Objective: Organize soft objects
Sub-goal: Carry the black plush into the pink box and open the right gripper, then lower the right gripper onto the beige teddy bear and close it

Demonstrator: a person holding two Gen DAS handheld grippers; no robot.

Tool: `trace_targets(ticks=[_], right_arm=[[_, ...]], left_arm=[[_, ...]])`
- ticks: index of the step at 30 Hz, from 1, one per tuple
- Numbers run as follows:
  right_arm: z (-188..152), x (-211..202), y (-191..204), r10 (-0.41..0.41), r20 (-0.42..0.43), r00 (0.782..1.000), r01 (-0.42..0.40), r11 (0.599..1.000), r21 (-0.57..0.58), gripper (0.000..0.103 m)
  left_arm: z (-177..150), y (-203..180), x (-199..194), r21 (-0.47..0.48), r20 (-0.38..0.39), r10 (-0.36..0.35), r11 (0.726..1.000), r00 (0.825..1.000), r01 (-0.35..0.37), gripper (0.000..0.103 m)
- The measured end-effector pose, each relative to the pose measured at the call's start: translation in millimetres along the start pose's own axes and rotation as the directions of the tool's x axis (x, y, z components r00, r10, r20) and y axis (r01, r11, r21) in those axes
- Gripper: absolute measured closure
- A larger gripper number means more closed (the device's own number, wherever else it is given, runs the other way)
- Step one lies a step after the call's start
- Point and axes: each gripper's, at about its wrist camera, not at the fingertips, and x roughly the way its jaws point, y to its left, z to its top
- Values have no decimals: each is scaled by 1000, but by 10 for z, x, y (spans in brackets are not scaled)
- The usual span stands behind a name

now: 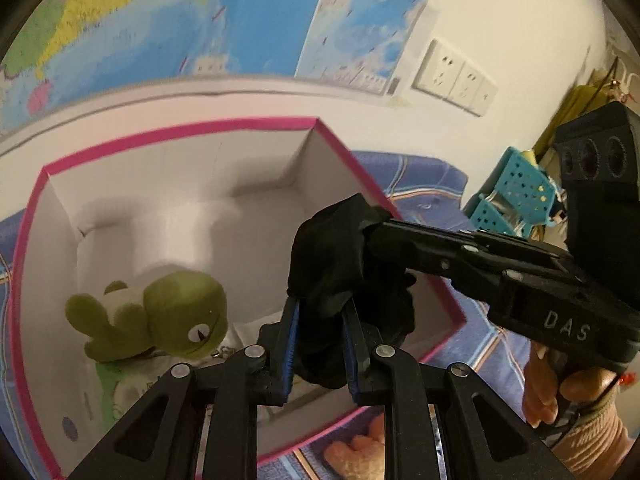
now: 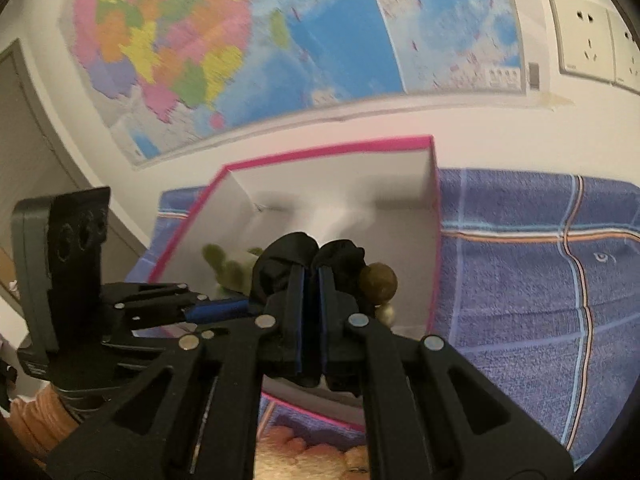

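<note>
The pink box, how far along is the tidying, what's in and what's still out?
Done: a green plush frog already lies inside the pink box. In hand: both the left gripper and right gripper pinch a black cloth bundle above the box. Left: releasing it, plus an orange plush outside on the blue towel.

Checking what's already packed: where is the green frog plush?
In the left wrist view the frog plush lies inside the pink-rimmed box, lower left, left of the black cloth.

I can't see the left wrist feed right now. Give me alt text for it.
The left gripper and the right gripper both clamp one bunched black fabric item above an open pink-rimmed white cardboard box. A green plush frog lies inside it, on a blue plaid cloth.
</note>
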Motion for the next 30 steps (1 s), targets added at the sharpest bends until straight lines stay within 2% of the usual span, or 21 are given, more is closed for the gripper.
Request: trace_targets(ticks=[2,4,8,10,13,14,21,23,27,30], right_arm=[[-29,67,-36,-47,-25,999,47,999,5,86],[-40,75,-48,-88,-33,996,88,996,7,85],[-65,-70,-26,-123,-1,992,123,992,3,83],[-86,-163,7,-117,17,993,117,993,-8,82],[-154,-317,48,-97,43,994,98,995,-23,71],[-194,-383,62,-81,53,995,83,996,-32,66],[-566,-786,7,-16,77,997,19,999,-43,54],[-721,-855,-54,-9,66,998,11,1000,-23,47],[-1017,-819,-175,-16,-1,1000,16,1000,13,46],[-1222,-704,-329,-1,-55,999,5,997,82,46]], left_arm=[[7,27,59,-15,-13,14,1000,1000,-14,78],[-1,53,78,-17,-19,29,999,999,-30,72],[-41,103,6,-17,-1,58,998,998,-58,66],[-83,116,-67,-20,15,64,998,998,-64,66],[-199,61,-259,13,64,78,997,995,-79,66],[-252,31,-340,30,81,64,997,995,-66,66],[-667,-174,-805,96,167,-7,995,986,-9,63],[-787,-224,-848,99,162,-25,995,986,9,60],[-981,-336,-734,113,100,-42,993,994,31,60],[-1090,-374,-561,97,41,-53,994,998,49,60]])
